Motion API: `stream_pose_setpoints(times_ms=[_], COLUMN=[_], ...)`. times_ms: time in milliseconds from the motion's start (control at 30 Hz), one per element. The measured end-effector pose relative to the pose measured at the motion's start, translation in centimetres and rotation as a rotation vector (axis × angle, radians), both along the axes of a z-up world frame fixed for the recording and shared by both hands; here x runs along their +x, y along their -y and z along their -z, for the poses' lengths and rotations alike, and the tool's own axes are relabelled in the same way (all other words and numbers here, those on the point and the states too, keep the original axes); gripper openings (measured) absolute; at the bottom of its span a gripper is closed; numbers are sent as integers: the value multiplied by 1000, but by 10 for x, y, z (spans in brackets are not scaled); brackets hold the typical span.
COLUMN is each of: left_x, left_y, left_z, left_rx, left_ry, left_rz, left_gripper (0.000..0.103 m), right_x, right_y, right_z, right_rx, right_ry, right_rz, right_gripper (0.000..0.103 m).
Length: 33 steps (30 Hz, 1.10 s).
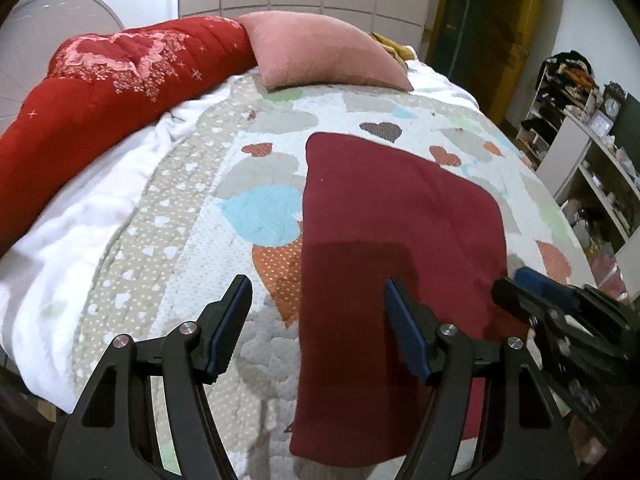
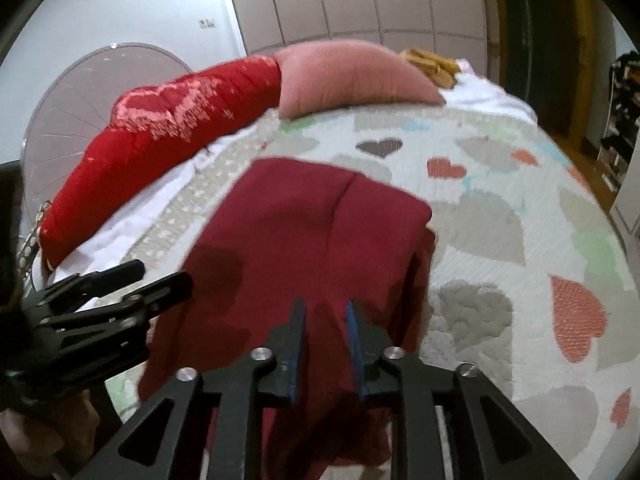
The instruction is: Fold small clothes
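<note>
A dark red garment (image 1: 400, 232) lies folded lengthwise on the heart-patterned bedspread (image 1: 256, 168). My left gripper (image 1: 316, 300) is open, hovering over the garment's near left edge, holding nothing. My right gripper (image 2: 326, 312) has its fingers close together with the garment's (image 2: 320, 232) near right part bunched between them; the cloth hangs over its fingers. The right gripper shows at the right edge of the left wrist view (image 1: 532, 288). The left gripper shows at the left of the right wrist view (image 2: 152, 280).
A pink pillow (image 1: 324, 56) and a red quilt (image 1: 120, 92) lie at the head of the bed. A white sheet (image 1: 80, 220) runs along the left. Shelves with clutter (image 1: 580, 152) stand to the right. A fan (image 2: 92, 104) stands behind.
</note>
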<state>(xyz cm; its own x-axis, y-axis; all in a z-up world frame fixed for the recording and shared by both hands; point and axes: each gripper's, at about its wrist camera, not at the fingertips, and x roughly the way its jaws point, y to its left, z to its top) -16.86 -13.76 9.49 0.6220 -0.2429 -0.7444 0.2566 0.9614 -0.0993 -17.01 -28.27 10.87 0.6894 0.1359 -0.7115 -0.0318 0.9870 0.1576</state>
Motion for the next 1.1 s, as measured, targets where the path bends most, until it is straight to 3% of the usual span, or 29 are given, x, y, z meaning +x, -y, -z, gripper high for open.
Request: stream_pose_setpoints(times_ms=[33, 67, 367, 1100], left_x=[-2, -3, -23, -27], left_y=[0, -1, -2, 0], left_z=[-2, -4, -23, -23], left_rx=[1, 3, -5, 10], left_ry=[7, 15, 96, 110], left_rz=[-2, -5, -1, 8], left_gripper=[69, 69, 69, 69], right_x=[-7, -12, -31, -34], right_y=[-1, -2, -11, -4], right_z=[-4, -8, -21, -20], right_rx=[6, 13, -7, 29], right_ry=[16, 32, 62, 54], right_rz=[6, 13, 41, 57], right_gripper=[47, 49, 49, 50])
